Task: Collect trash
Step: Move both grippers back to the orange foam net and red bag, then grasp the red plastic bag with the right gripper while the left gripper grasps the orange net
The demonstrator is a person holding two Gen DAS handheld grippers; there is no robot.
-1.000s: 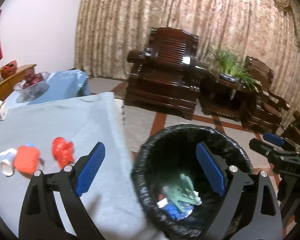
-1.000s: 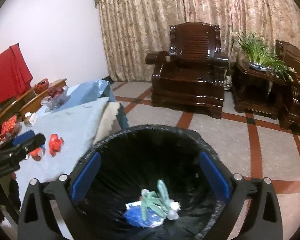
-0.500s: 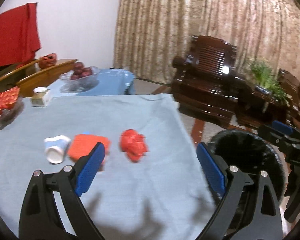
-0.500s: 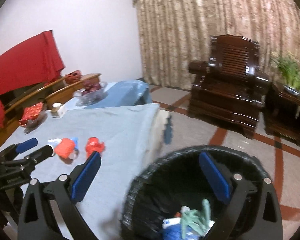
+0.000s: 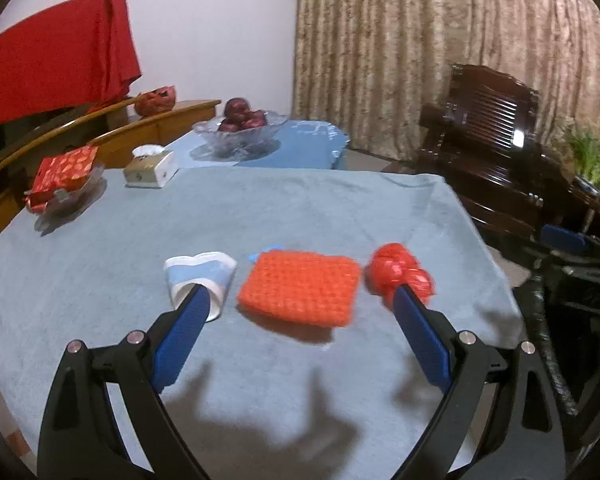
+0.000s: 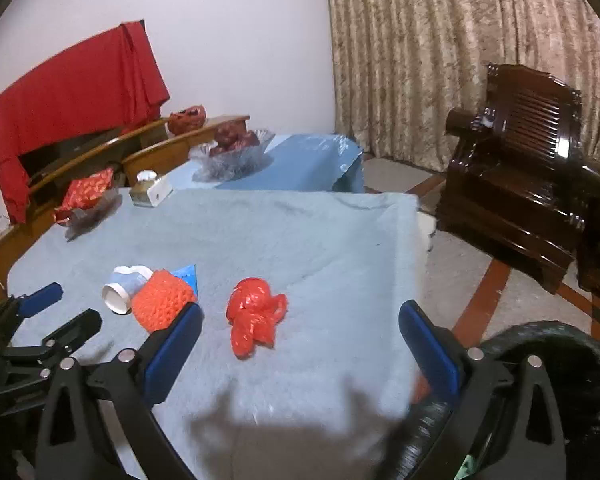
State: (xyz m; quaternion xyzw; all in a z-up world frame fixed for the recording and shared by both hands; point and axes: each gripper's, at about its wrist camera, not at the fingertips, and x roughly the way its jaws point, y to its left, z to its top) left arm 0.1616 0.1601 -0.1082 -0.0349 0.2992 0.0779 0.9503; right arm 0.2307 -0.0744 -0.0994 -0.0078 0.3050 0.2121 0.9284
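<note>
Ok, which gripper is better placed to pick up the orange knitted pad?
Left, probably. The orange knitted pad lies centred between the open left gripper fingers. The right gripper, also open, frames the crumpled red bag instead, with the pad off at its left finger.

One crushed paper cup, one orange knitted pad, one crumpled red plastic bag, one tissue box, one glass fruit bowl, one black-lined bin, two armchairs, two grippers

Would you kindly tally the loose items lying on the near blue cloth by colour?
Red or orange: 2, the knitted pad and crumpled plastic bag
White and blue: 1, the paper cup
Blue: 1, a scrap under the pad
Total: 4
</note>
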